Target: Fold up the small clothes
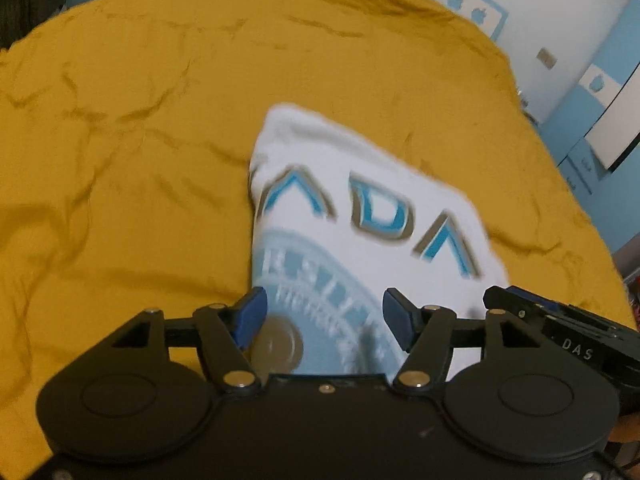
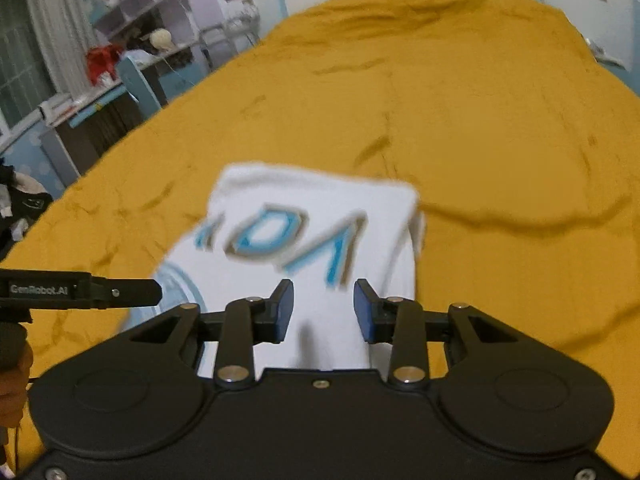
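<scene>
Bedroom: mustard-covered bed [image 1: 160, 140], cluttered shelves [image 2: 132, 8]

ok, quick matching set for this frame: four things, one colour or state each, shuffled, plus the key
Things:
1. bedspread
2. folded shirt
3. left gripper
4. shirt lettering

States:
A. white, lying on the bed
B. blue with tan edging
C. mustard yellow, wrinkled
D. jaws apart, pads off the cloth

Pairs: 1-C, 2-A, 3-D, 4-B
</scene>
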The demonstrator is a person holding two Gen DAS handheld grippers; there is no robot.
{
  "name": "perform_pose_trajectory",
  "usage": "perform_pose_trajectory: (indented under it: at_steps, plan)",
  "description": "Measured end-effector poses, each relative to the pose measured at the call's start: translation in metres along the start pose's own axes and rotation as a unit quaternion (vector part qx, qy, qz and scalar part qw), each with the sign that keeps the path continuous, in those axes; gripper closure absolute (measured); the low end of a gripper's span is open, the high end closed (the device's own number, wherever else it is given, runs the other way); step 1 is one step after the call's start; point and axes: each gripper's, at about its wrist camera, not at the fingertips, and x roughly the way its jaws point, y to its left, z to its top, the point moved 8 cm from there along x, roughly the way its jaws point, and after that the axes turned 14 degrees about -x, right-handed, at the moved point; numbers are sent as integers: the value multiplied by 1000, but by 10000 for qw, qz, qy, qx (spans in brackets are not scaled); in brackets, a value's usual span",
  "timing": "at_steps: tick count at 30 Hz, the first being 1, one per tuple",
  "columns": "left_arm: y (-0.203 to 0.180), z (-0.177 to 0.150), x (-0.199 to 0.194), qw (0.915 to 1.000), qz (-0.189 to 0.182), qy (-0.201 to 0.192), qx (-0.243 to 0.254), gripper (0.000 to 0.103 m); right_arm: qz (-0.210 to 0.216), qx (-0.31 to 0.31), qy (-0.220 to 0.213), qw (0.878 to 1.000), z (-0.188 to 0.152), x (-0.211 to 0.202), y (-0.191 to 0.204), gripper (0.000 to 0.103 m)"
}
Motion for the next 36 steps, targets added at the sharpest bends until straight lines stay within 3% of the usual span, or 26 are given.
perform_pose_trajectory:
  at_steps: [3, 6, 8, 14, 18, 21, 27, 29, 33, 36]
  plan:
    - [12, -14, 14, 9997, 221, 74, 30, 33, -139, 53, 232, 9996, -24, 12, -5, 68]
    - [27, -22, 20, 9987, 57, 195, -463, 30, -100, 247, 225, 9994, -33, 18, -12, 68]
    - [27, -21, 13, 9986, 22, 128, -505, 32, -47, 354, 203, 9992, -31, 13, -14, 66]
    - [0, -22, -38, 9992, -137, -360, -59, 33, -87, 252, -280, 9993, -10, -31, -4, 58]
    - [-19, -34, -64, 9978, -327, -537, 194, 26, -158, 136, -480, 9986, -11, -58, 9, 51]
    - [-20, -45, -62, 9979, -271, -517, 281, 26, -249, 60, -397, 9989, -24, -59, 14, 47]
    - [5, -70, -33, 9979, 169, -416, 466, 26, -554, 59, 211, 9982, -66, -29, 5, 47]
    - [5, -75, -26, 9966, 266, -445, 641, 25, -608, 100, 226, 9978, -74, -24, 1, 39]
    - [9, -79, -17, 9970, 255, -441, 583, 22, -462, 581, 269, 9969, -81, -23, -13, 38]
    - [5, -78, -25, 9969, 202, -496, 569, 22, -478, 520, 255, 9972, -77, -27, -10, 38]
